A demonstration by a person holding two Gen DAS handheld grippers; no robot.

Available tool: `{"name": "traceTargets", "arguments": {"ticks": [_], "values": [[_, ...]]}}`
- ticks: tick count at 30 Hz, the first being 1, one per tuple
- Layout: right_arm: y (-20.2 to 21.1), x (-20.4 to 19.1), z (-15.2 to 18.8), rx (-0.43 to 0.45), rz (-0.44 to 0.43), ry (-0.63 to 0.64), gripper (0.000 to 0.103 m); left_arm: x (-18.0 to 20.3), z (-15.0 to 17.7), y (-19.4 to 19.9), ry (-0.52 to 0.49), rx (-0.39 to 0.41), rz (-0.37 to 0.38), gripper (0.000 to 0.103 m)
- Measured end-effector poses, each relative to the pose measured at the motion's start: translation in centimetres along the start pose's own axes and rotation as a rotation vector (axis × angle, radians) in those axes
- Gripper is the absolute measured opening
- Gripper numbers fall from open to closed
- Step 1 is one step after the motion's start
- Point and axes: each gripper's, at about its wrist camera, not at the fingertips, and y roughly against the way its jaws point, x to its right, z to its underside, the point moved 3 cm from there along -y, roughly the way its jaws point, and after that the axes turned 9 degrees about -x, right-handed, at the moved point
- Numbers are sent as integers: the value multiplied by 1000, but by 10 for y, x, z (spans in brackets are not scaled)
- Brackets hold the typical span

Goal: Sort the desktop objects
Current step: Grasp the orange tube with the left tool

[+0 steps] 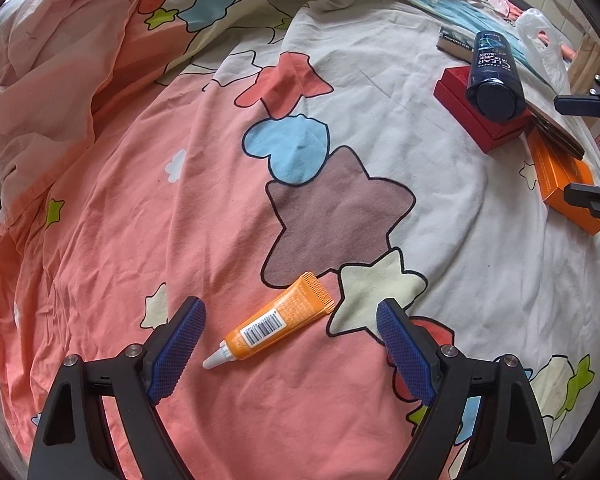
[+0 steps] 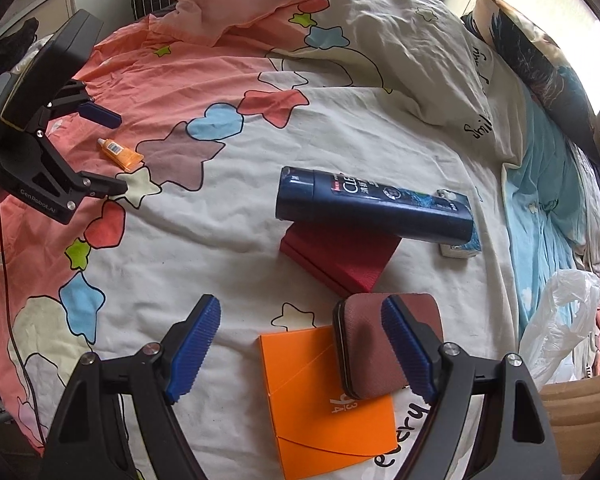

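Observation:
An orange tube (image 1: 276, 322) with a white cap lies on the bedsheet between the open fingers of my left gripper (image 1: 290, 322); it also shows in the right wrist view (image 2: 121, 154), with the left gripper (image 2: 112, 152) around it. My right gripper (image 2: 300, 334) is open and empty above an orange box (image 2: 320, 400) and a brown pouch (image 2: 376, 344). A dark blue shampoo bottle (image 2: 374, 210) lies across a red box (image 2: 340, 256) and a small book (image 2: 460, 246). In the left wrist view the bottle (image 1: 494, 76), red box (image 1: 476, 116) and orange box (image 1: 564, 184) sit far right.
The surface is a bed with a star-patterned sheet (image 1: 140, 220). A crumpled pink quilt (image 1: 48, 80) is piled at the far left. A pillow (image 2: 540, 72), a white plastic bag (image 2: 560, 328) and a cardboard box (image 2: 580, 412) lie to the right.

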Motion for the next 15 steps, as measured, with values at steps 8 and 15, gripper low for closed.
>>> {"name": "traceTargets", "arguments": {"ticks": [8, 15], "values": [[0, 16, 13, -10, -6, -62, 80, 7, -7, -2, -25, 11, 8, 90], [-9, 24, 39, -63, -44, -77, 80, 2, -3, -3, -18, 9, 21, 90]]}}
